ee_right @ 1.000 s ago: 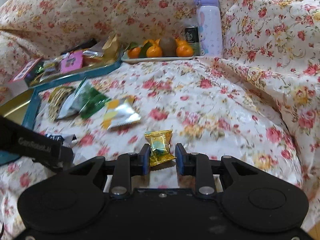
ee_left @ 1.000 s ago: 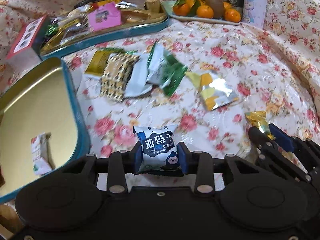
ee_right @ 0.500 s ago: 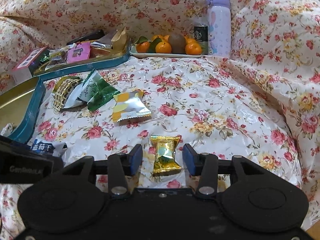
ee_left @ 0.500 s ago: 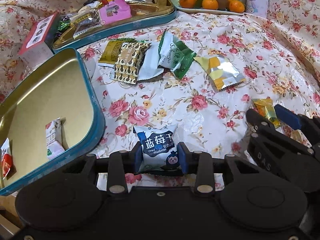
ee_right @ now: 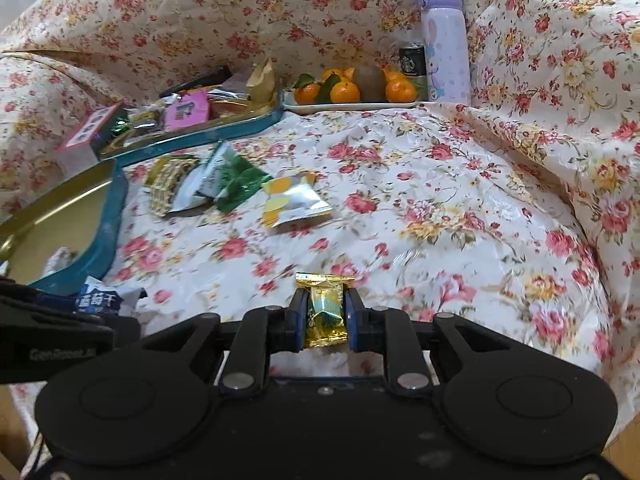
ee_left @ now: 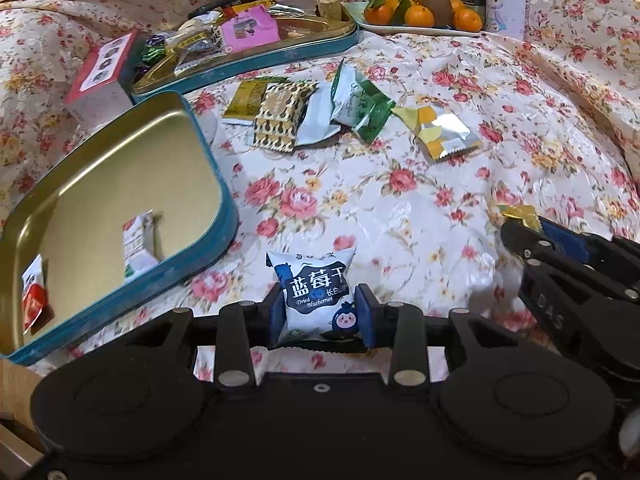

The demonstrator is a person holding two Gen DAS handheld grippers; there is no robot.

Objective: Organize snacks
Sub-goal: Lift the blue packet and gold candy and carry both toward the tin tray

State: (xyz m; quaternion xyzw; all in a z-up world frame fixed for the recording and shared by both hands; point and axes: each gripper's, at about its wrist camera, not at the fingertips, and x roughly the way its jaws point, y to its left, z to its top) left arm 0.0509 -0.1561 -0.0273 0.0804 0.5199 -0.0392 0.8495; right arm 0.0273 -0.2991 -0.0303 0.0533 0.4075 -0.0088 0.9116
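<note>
Left wrist view shows the small white and blue packet of dried blueberries pinched between the blue pads of the left gripper. It stands up in the grip with its top poking forward. Ahead and to the left of this gripper sits the open teal tin box with a shiny gold inside. A few small packets already lie in it, so the blueberry packet likely goes there next.

The right gripper squeezes the small shiny gold candy wrapper tight in the middle, so the foil crinkles. The teal tin is far to its left.

Ahead of both grippers, more snacks lie loose on the flowery cloth: a yellow and silver foil packet, a green and white packet and a gold patterned packet. They touch or sit close together in a little heap, waiting for their turn. Farther ahead is a second teal tin full of snacks, a white plate of oranges and a pale purple bottle.
</note>
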